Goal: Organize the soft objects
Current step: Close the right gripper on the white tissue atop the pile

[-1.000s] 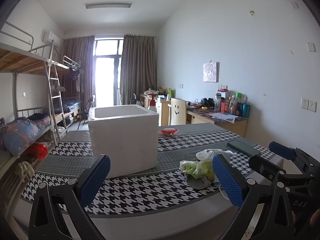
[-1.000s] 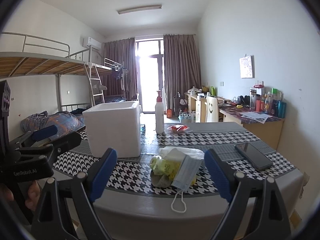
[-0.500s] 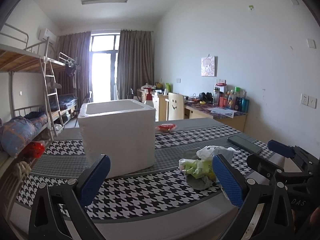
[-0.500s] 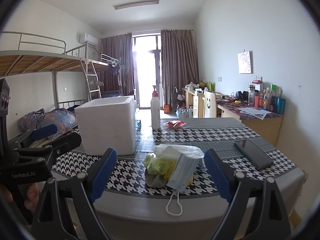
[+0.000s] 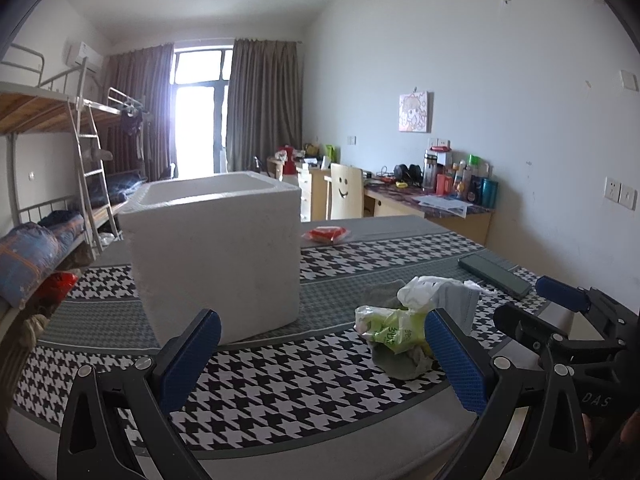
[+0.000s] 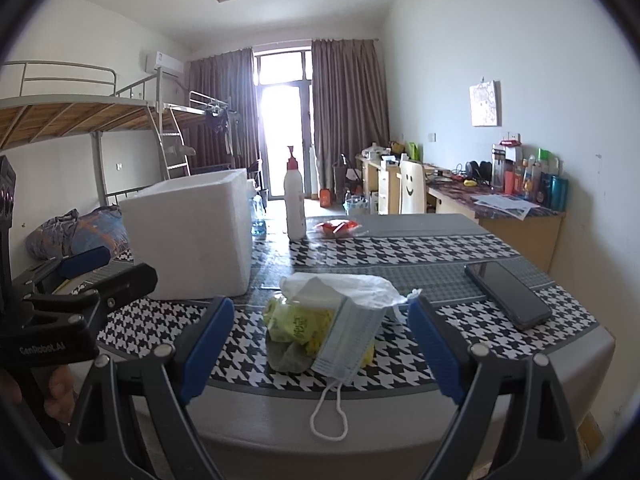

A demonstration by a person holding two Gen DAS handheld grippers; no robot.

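soft pile (image 6: 320, 320) dead ahead of right hand-held gripper (image 6: 320, 354), nearer one | left hand-held gripper (image 5: 320, 356) faces foam box (image 5: 216, 248), pile off right | both wide, empty | mask (image 6: 348, 336) hangs toward desk (image 6: 400, 420) edge

You have two claws in front of you: the left claw (image 5: 320, 354) and the right claw (image 6: 322, 342), each with two blue-padded fingers spread apart and holding nothing. On the desk (image 6: 520, 354) you have one white foam box (image 6: 192, 236), one pump bottle (image 6: 295, 200), one dark phone (image 6: 507, 294) and one red packet (image 6: 338, 227). The heap of soft things counts four that you can tell apart: one face mask (image 6: 346, 338), one white plastic bag (image 6: 352, 282), one yellow-green bag (image 6: 298, 320) and one grey cloth (image 6: 286, 356) underneath. Behind the desk you see one chair with a smiley face (image 6: 413, 192).
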